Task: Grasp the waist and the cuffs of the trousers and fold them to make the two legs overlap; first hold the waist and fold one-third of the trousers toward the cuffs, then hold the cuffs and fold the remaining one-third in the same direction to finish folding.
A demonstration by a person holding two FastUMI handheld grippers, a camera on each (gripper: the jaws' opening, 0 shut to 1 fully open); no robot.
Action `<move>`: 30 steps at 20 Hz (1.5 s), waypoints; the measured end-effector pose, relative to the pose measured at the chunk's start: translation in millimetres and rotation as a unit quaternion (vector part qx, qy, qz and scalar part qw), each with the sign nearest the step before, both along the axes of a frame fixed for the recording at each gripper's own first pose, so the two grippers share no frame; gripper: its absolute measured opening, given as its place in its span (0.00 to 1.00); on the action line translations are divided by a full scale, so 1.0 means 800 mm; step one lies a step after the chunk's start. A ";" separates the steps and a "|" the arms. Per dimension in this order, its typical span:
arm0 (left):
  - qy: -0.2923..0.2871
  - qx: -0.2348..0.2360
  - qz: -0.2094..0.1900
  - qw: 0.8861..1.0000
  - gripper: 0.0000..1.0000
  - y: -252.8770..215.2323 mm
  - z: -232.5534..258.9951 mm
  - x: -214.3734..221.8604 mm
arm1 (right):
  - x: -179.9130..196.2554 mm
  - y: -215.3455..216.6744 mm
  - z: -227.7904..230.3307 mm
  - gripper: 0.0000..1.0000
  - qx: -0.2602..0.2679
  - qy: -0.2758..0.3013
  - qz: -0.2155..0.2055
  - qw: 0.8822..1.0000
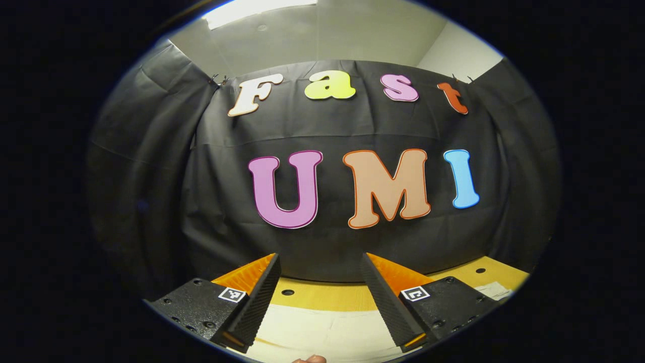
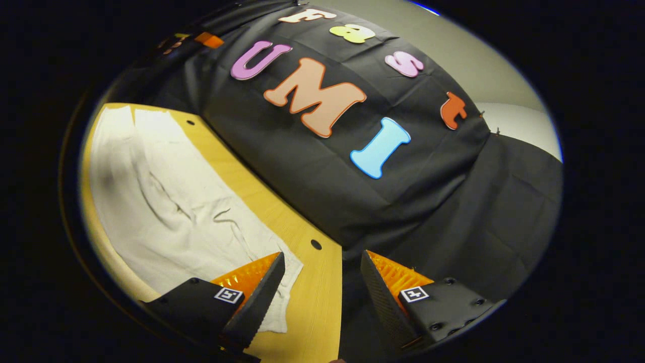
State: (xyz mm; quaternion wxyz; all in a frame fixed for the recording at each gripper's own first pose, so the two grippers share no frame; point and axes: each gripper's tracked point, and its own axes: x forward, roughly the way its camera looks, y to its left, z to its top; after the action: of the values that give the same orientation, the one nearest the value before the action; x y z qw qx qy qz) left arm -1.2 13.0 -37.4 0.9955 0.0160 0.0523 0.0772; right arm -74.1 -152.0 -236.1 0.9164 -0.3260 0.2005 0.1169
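Trousers of pale cream cloth (image 2: 171, 201) are lying spread flat on a yellow wooden table (image 2: 312, 307) that has small round holes in its top. In the right gripper view they are stretching away along the table toward the far left, their surface gently creased, with a narrow gap showing between the two legs at the far end. Their near hem is sitting just under the tip of one finger of the right gripper (image 2: 322, 275).

That gripper is hanging above the table's edge with its jaws standing wide apart and nothing between them — one finger over the cloth, the other over the dark booth wall (image 2: 453, 212) beyond the table.

In the left gripper view, the left gripper (image 1: 320, 275) is facing the black cloth wall straight on, its jaws likewise spread wide and gripping nothing. Between and below its fingers the cream trousers (image 1: 327, 333) are lying on the same table (image 1: 327, 295) — close beneath, not touched. A fingertip of the person (image 1: 310, 359) is peeking in at the bottom edge.
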 end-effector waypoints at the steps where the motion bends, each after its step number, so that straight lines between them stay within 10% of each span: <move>1: 0.000 0.002 0.000 1.000 0.95 -0.001 0.000 -0.001 | -0.009 0.000 -0.012 0.98 -0.010 0.012 0.011 1.000; 20: 0.018 0.028 0.028 0.999 0.95 0.035 -0.013 -0.021 | -0.142 0.001 -0.199 1.00 -0.187 0.188 0.227 0.937; 30: 0.027 0.051 0.035 0.998 0.95 0.049 -0.019 -0.033 | -0.098 0.025 -0.225 0.90 -0.222 0.166 0.255 0.927</move>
State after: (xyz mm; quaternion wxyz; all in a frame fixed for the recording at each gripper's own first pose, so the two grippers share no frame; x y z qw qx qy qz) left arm -27.2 52.1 -52.9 0.9883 0.0672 0.0761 0.1140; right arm -152.5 -131.9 -416.1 0.7137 -0.5373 0.2805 0.3510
